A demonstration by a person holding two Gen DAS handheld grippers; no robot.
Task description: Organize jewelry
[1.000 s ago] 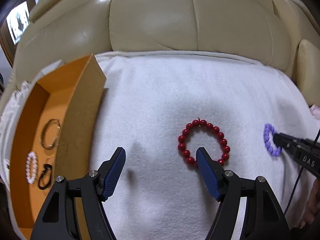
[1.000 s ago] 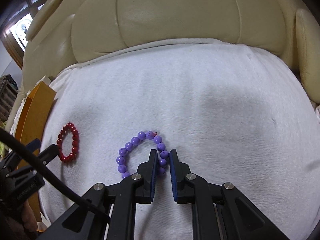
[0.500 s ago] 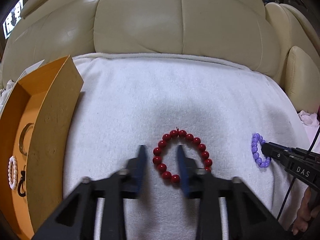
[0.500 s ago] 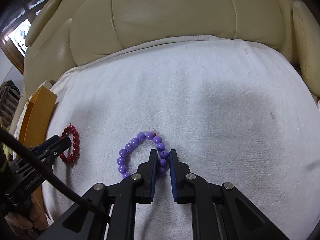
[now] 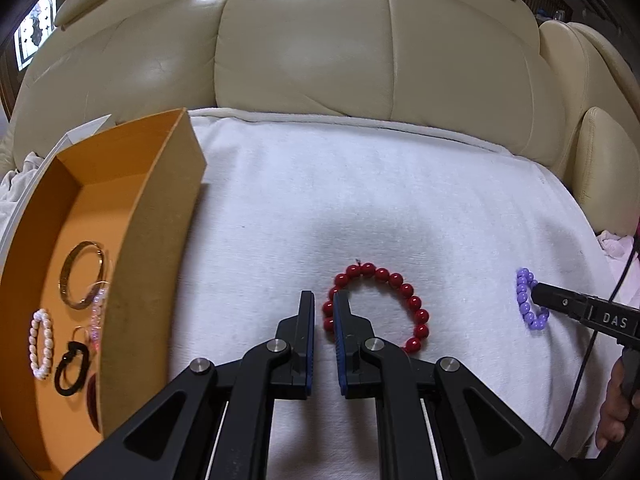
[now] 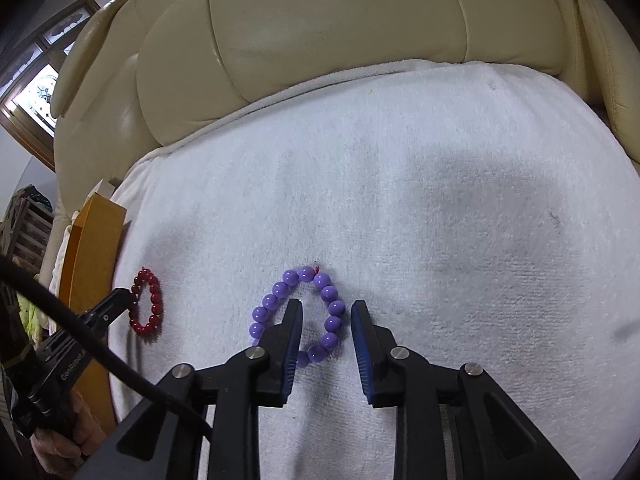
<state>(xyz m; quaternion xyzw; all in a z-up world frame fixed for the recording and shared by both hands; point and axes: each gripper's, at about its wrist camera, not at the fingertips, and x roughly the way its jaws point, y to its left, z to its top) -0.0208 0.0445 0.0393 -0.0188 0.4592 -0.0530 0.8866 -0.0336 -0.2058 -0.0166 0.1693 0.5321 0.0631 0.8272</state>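
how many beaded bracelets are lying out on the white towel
2: the red bracelet nearer the orange box, the purple bracelet farther from it. More jewelry lies inside the box.

A white towel is spread over the seat of a cream leather sofa, whose padded backrest fills the view from ten to two o'clock. A cream armrest cushion stands at three o'clock. At ten o'clock in the right wrist view a window with a dark wooden frame shows, and crumpled white cloth lies at nine o'clock in the left wrist view.
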